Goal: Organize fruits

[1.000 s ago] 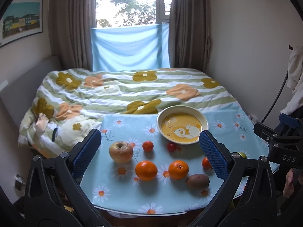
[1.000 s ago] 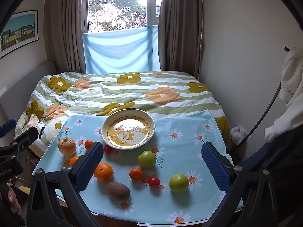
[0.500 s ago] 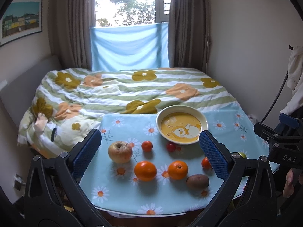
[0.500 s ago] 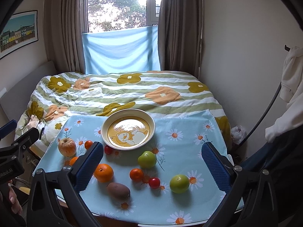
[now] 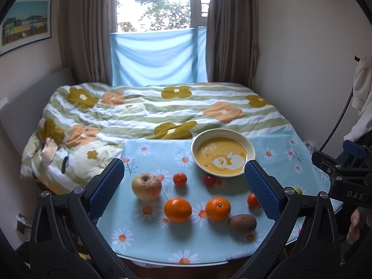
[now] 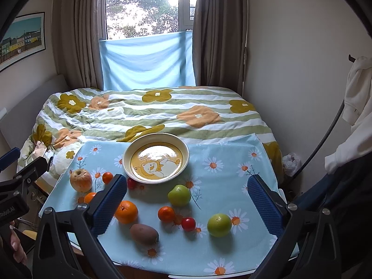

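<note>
Desk [image 6: 232, 253], covered with a light-blue daisy-print cloth, standing against the foot of a bed [image 6: 162, 114] with a striped floral quilt.

Bowl [image 6: 155, 160]: cream rim, yellow inside with a cartoon figure, holding no fruit, at the far middle of the desk.

Fruits, all loose on the cloth:
- blemished apple [image 5: 146, 186], far left
- small tangerine [image 5: 180, 179], just right of the apple
- cherry tomato [image 5: 209, 180], just in front of the bowl's near-left rim
- two oranges [image 5: 178, 209] [image 5: 217, 208], side by side, near left
- kiwi [image 6: 144, 233], nearest the front edge
- small tangerine [image 6: 166, 214], centre front
- second cherry tomato [image 6: 188, 224], just right of that tangerine
- green pear-shaped fruit [image 6: 179, 195], in front of the bowl
- green apple [image 6: 219, 224], near right

Left tongs [image 5: 183, 181]: blue-padded fingers spread wide, gripping nothing, held above the left half of the desk.

Right tongs [image 6: 187, 200]: fingers likewise spread wide, empty, held above the front middle of the desk
</note>
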The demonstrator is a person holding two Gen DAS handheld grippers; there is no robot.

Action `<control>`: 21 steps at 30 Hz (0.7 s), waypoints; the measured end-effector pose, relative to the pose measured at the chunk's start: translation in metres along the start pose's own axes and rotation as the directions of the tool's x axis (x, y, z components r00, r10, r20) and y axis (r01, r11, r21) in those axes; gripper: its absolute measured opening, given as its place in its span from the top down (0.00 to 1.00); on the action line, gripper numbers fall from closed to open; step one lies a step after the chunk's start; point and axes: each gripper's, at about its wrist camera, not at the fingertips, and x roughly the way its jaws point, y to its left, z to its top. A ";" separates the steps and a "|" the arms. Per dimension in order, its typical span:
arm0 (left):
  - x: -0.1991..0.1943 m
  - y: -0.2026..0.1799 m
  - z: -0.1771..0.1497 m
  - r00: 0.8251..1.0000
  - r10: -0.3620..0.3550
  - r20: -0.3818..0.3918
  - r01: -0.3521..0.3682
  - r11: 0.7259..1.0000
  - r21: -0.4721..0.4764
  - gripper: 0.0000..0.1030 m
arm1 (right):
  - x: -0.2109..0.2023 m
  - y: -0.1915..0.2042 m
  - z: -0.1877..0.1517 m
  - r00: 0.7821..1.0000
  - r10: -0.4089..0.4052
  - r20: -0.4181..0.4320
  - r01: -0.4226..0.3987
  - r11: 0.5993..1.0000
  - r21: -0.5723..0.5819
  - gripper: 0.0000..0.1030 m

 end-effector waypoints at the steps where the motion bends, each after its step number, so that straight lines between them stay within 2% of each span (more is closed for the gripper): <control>1: 0.001 0.000 0.000 1.000 0.000 0.000 0.000 1.000 0.000 0.00 | 0.000 0.000 0.000 1.000 -0.001 0.000 0.001 1.000 0.000 0.00; 21: 0.003 0.000 -0.001 1.000 -0.001 -0.002 0.001 1.000 0.000 0.00 | 0.001 -0.001 0.000 1.000 -0.006 -0.005 0.006 1.000 0.012 0.00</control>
